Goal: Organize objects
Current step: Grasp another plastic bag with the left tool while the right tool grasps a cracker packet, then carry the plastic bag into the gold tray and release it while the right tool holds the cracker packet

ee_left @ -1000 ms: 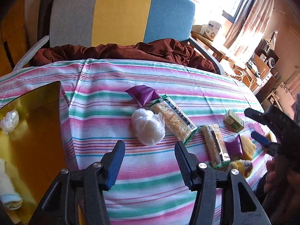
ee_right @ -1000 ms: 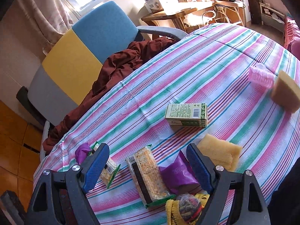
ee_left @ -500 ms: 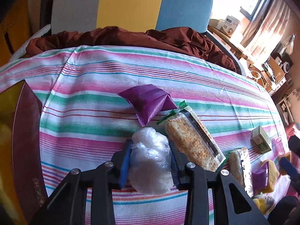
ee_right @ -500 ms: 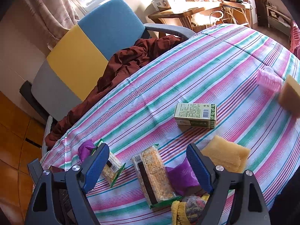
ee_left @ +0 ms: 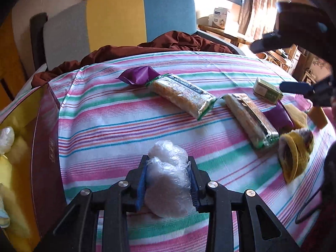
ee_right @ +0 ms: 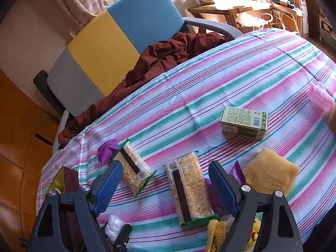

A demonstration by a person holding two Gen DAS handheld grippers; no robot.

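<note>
L tongs (ee_left: 168,176) shut on bag (ee_left: 168,180), 2 cracker packs (ee_left: 182,96)

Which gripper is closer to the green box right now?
Right. The right gripper hovers open over the cracker packs, short of the green box; the left gripper clamps the plastic bundle farther away.

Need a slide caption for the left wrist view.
Left gripper shut on a crumpled clear plastic bag above the striped tablecloth.

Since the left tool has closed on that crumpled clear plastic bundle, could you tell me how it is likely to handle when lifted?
The plastic bundle looks crumpled and bulges between the left tool's pads, so it is probably soft and squashy. Thin film suggests it is light. Its glossy surface might slip, so a firm squeeze seems wise.
</note>
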